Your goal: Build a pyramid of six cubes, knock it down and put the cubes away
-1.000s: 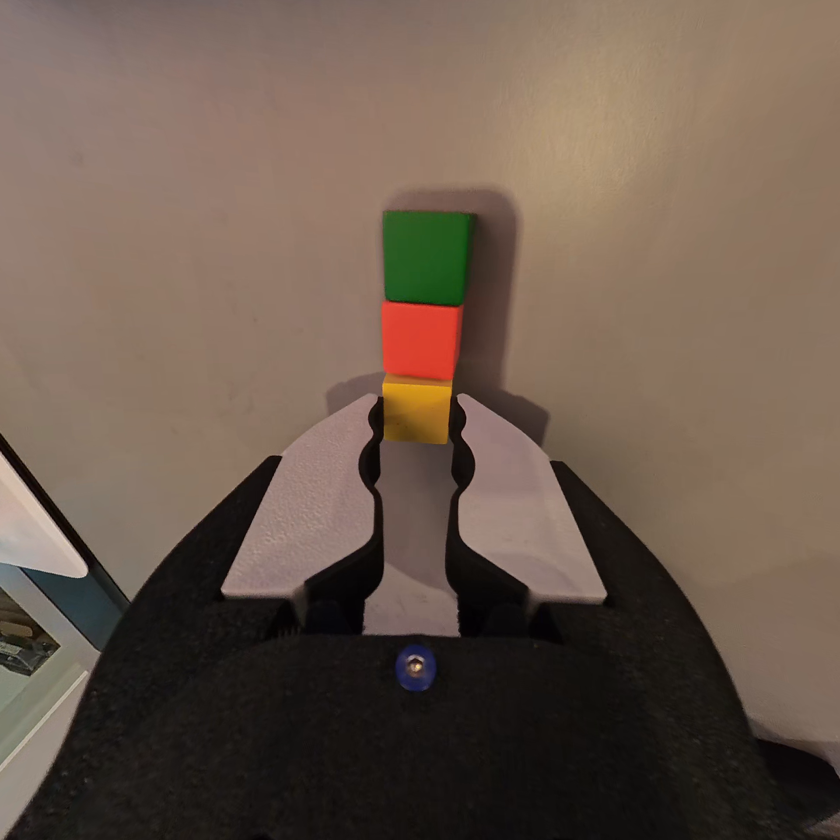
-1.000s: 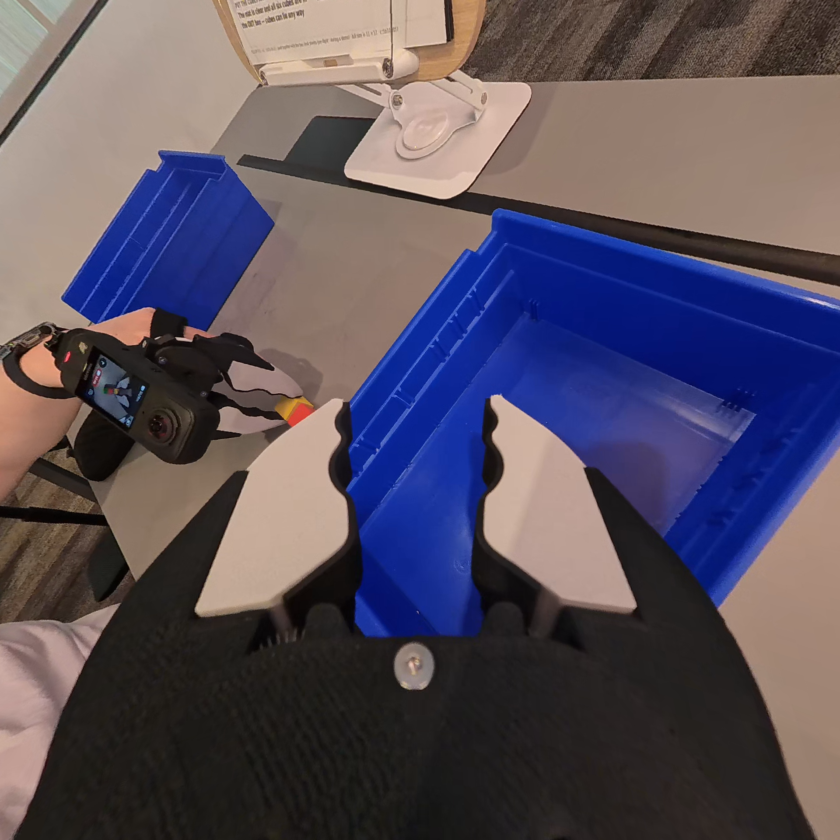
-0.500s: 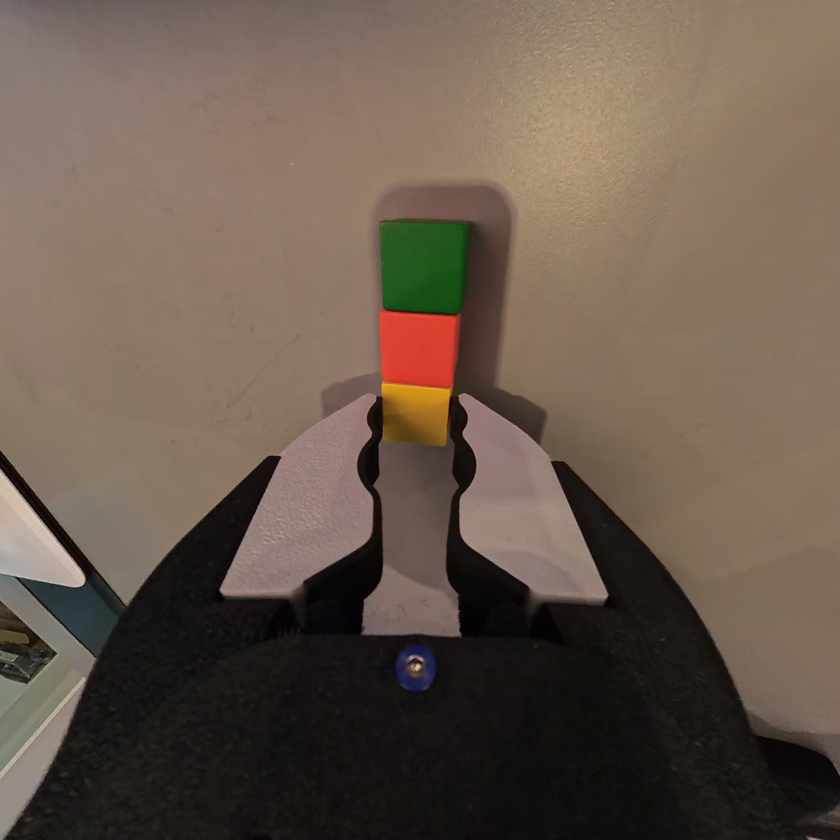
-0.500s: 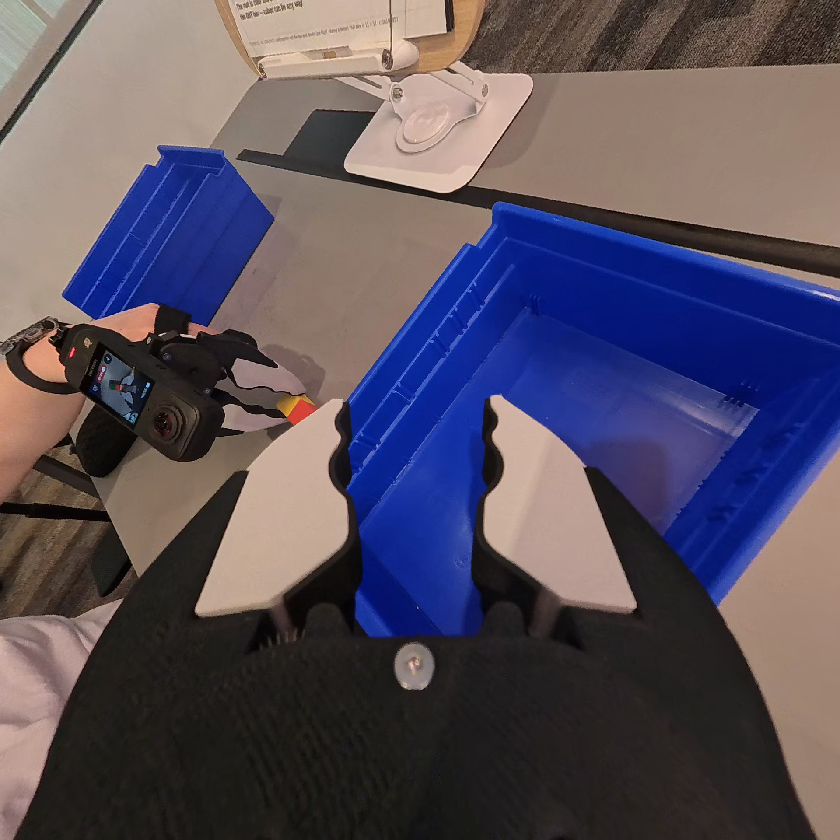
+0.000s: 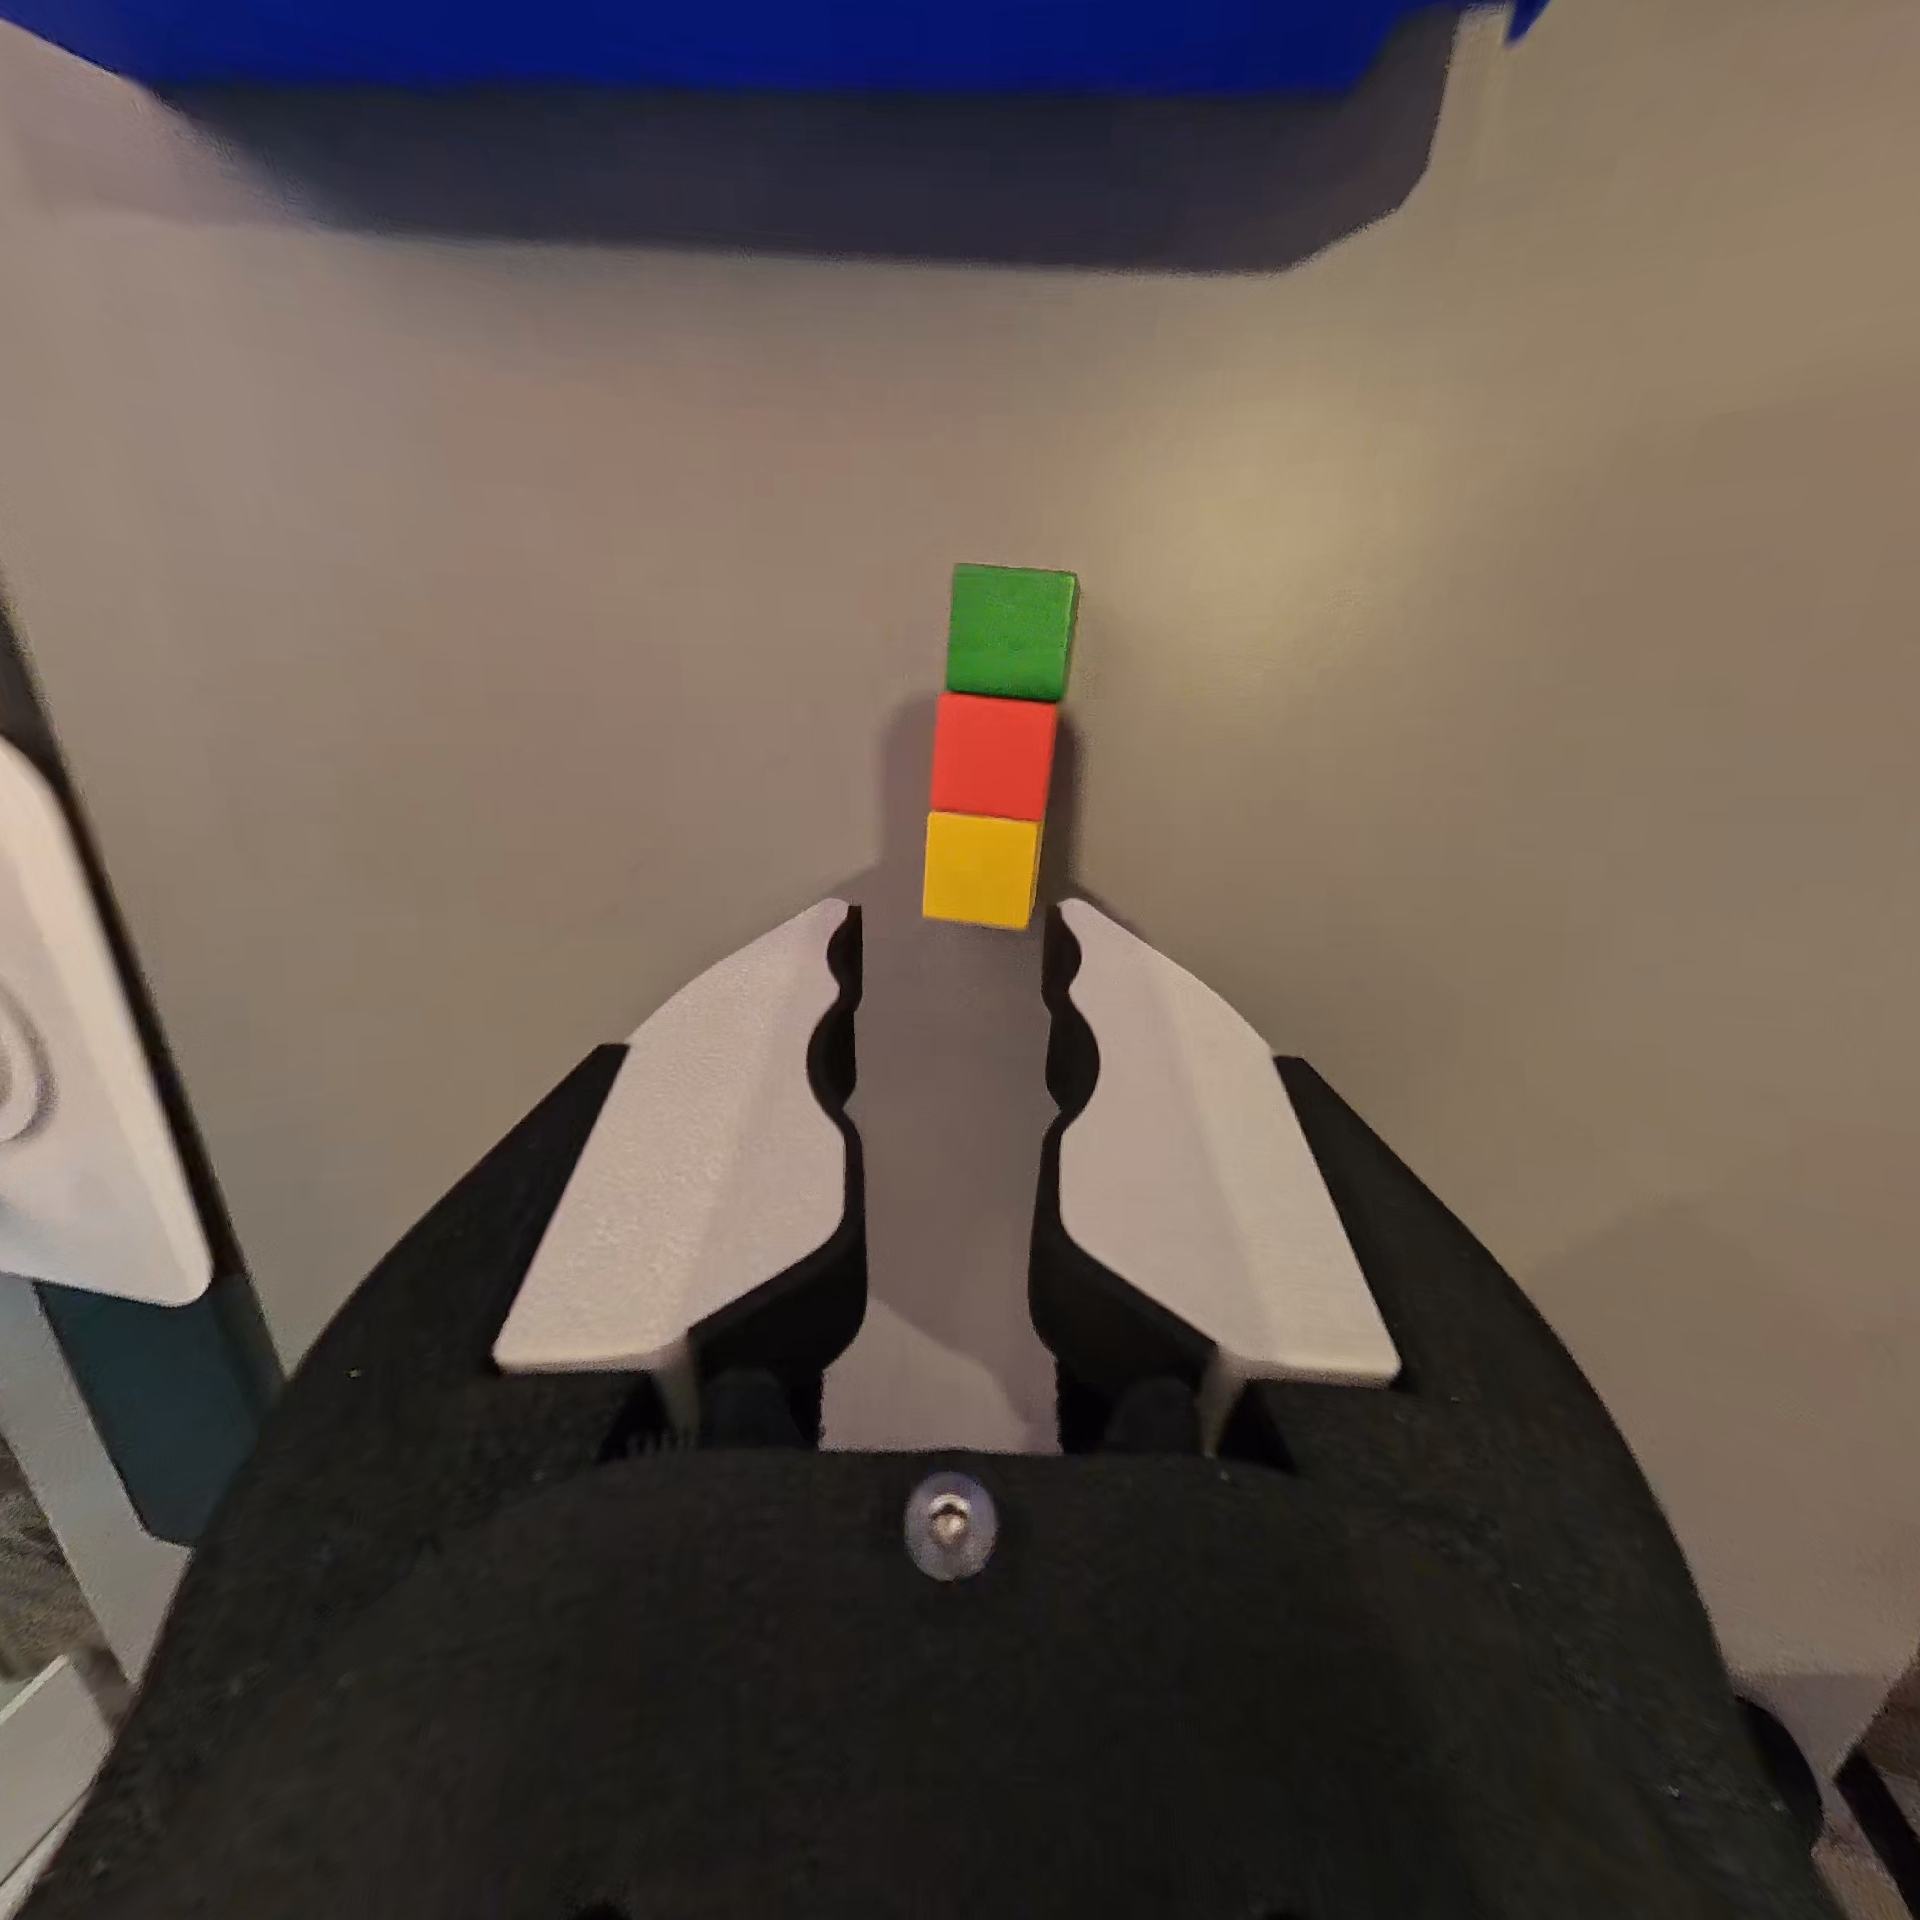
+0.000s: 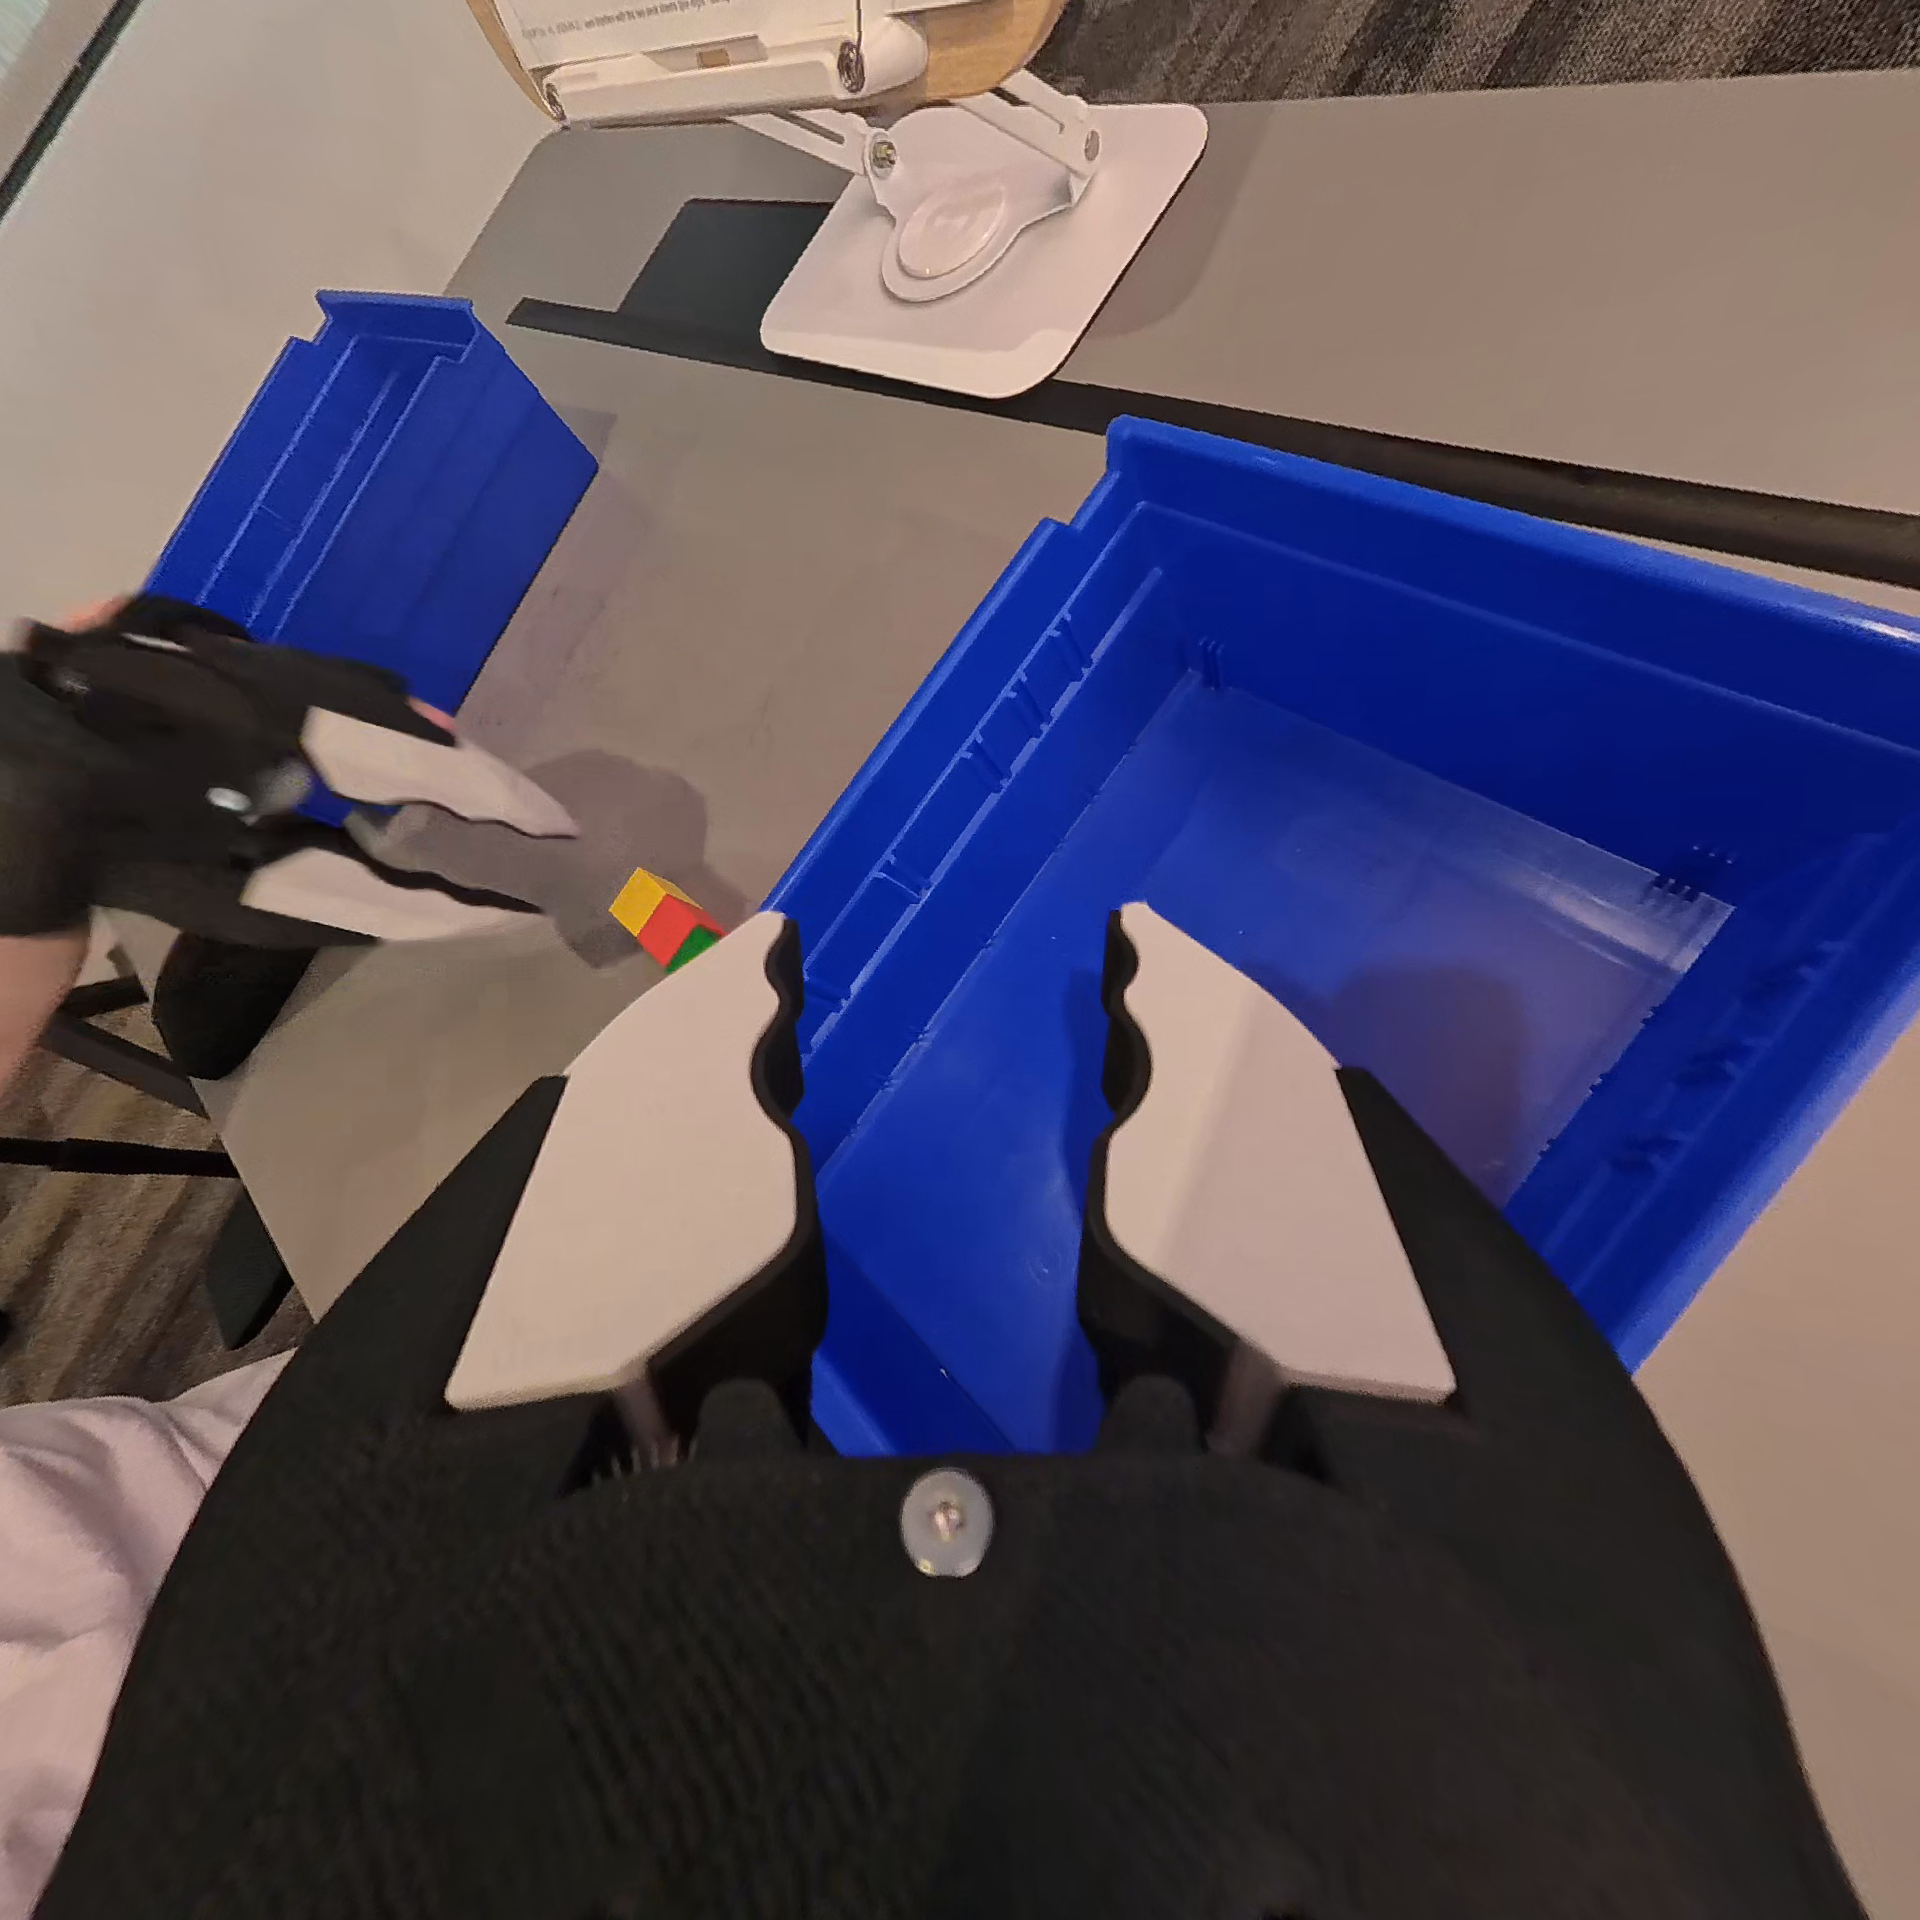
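Three cubes lie touching in a row on the grey table [image 5: 1455,727]: yellow [image 5: 980,869] nearest, then red [image 5: 994,756], then green [image 5: 1011,632]. My left gripper [image 5: 956,935] is open and empty, its fingertips just short of the yellow cube. In the right wrist view the row shows small, with yellow [image 6: 642,899], red [image 6: 670,925] and green [image 6: 694,943], the green partly hidden behind my finger; the left gripper [image 6: 545,868] is blurred beside it. My right gripper [image 6: 951,920] is open and empty above the large blue bin [image 6: 1351,540], which looks empty.
A smaller blue bin [image 6: 364,499] stands at the far left of the table. A white stand [image 6: 987,239] holding a board is at the back. The large bin's edge [image 5: 727,42] lies beyond the cubes. The table's front edge is near the left hand. About 25 centimetres separates my left fingertips from my right.
The left gripper's jaws, which were closed around the yellow cube, have opened and drawn back from it. The cubes stay in their row. The right gripper has hardly moved.
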Demonstrator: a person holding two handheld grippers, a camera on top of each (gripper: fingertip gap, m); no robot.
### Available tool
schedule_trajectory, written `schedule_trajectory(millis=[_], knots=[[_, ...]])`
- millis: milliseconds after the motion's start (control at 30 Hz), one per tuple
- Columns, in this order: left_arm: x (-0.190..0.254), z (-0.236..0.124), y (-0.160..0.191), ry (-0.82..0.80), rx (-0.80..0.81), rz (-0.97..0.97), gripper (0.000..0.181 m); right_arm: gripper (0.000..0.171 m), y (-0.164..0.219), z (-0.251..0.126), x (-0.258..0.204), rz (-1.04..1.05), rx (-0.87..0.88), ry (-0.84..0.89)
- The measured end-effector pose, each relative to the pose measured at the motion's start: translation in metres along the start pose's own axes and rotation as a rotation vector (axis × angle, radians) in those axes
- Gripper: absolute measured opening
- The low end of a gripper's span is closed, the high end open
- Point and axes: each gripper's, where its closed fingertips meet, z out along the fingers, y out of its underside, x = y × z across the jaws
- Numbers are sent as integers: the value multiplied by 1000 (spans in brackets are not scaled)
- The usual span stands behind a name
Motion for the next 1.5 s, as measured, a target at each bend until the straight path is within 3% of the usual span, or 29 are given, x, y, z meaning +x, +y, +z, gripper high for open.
schedule_trajectory(millis=[100,167,300,433,567,700,833,967,1300,1500], knots=[[-13,-60,6,-71,137,-56,30,57,1,-1,1,6,5,-5],[-37,-106,34,-191,197,-139,31,57,0,-3,1,11,17,-13],[-106,-178,161,-547,108,-423,30,57,-3,-8,0,11,36,-13],[-113,-157,298,-516,-187,-579,31,57,-5,-6,-4,5,37,-20],[-86,-96,368,-325,-368,-469,26,57,-1,1,-6,-9,3,-12],[-87,-67,386,-304,-345,-365,24,57,5,9,-8,-15,-40,-16],[-86,-50,396,-250,-355,-347,48,57,10,15,-6,-15,-72,-7],[-91,-39,392,-232,-316,-342,51,57,14,17,-4,-13,-89,-1],[-89,-24,409,-189,-386,-357,33,57,16,18,-1,0,-92,-8],[-90,-24,409,-198,-398,-366,33,57,17,18,0,-1,-103,-10]])
